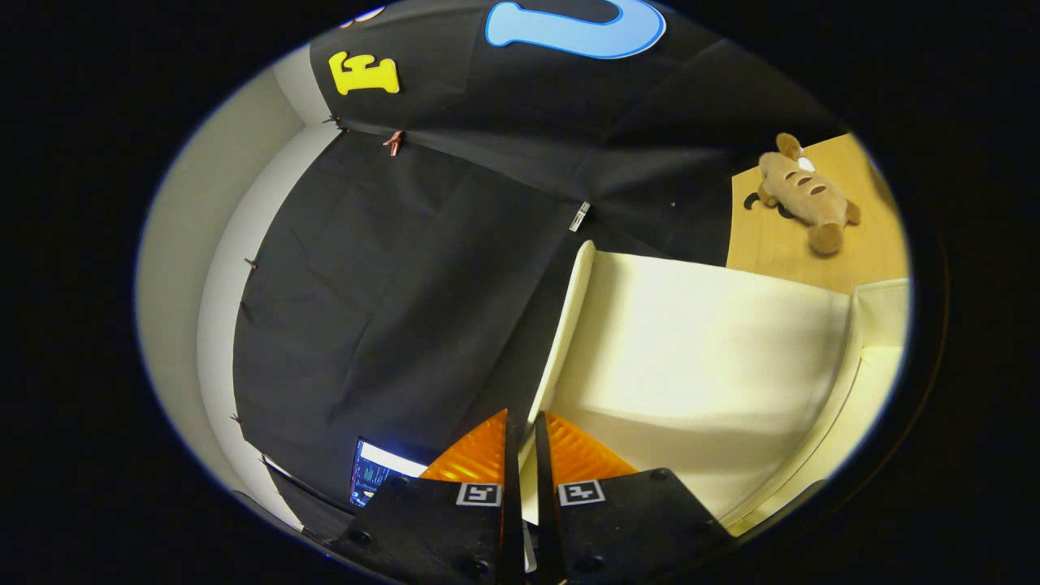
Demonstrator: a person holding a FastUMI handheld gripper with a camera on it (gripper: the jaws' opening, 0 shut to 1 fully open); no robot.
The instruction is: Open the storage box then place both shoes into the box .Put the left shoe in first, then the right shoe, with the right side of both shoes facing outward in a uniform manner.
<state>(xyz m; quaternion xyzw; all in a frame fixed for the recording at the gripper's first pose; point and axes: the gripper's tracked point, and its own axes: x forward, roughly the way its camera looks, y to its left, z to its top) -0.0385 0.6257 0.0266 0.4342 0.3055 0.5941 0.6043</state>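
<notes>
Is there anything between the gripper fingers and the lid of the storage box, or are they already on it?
Nothing visible stands between. The gripper has its fingers almost together with the thin edge of the cream lid of the storage box in the narrow gap between them; the lid looks lifted. A plush toy lies far beyond.
</notes>
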